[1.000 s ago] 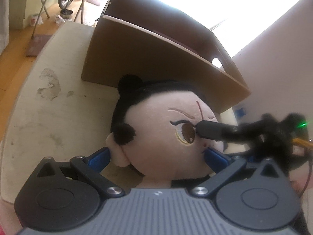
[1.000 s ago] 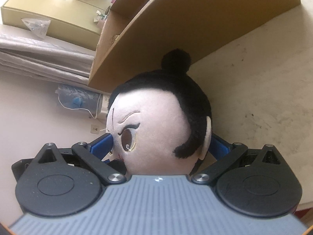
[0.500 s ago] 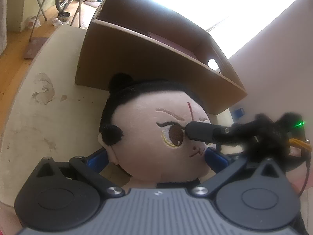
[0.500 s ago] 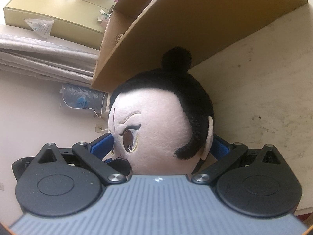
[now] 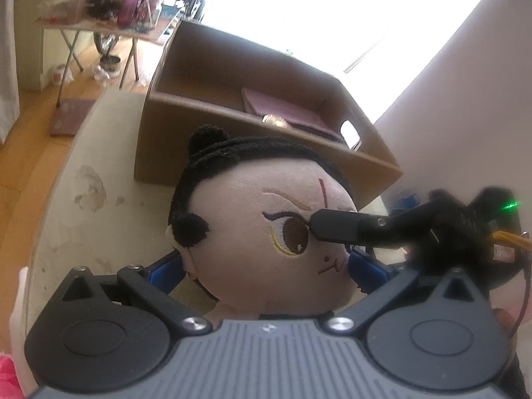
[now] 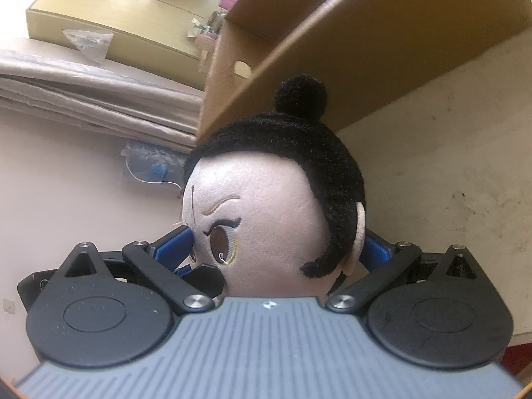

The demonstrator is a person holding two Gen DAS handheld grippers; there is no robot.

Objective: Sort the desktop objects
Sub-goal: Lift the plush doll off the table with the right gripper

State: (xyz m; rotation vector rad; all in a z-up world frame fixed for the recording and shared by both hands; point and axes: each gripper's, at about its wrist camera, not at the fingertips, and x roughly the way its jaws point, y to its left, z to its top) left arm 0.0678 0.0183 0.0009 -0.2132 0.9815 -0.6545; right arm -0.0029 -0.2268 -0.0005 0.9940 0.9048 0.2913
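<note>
A plush doll (image 5: 266,232) with a pale face, black hair and a top bun is held up over the worn white tabletop (image 5: 66,219). My left gripper (image 5: 266,266) is shut on its head, blue pads at ear and cheek. The right gripper's black finger (image 5: 335,227) presses beside the doll's eye. In the right wrist view the doll (image 6: 276,206) sits between the blue pads of my right gripper (image 6: 276,249), also shut on the head. An open cardboard box (image 5: 199,133) stands just behind the doll; the same cardboard box (image 6: 365,50) looms close in the right wrist view.
A flat pink item (image 5: 282,113) lies inside the box. A cluttered folding table (image 5: 109,16) stands on the wooden floor beyond. A pale wall (image 5: 465,99) is on the right. An olive cabinet (image 6: 116,16), folded beige fabric (image 6: 83,93) and a plastic bag (image 6: 149,166) lie past the tabletop (image 6: 449,166).
Both grippers have risen with the doll held between them. The box now sits lower in the left wrist view, so its inside and the pink item show.
</note>
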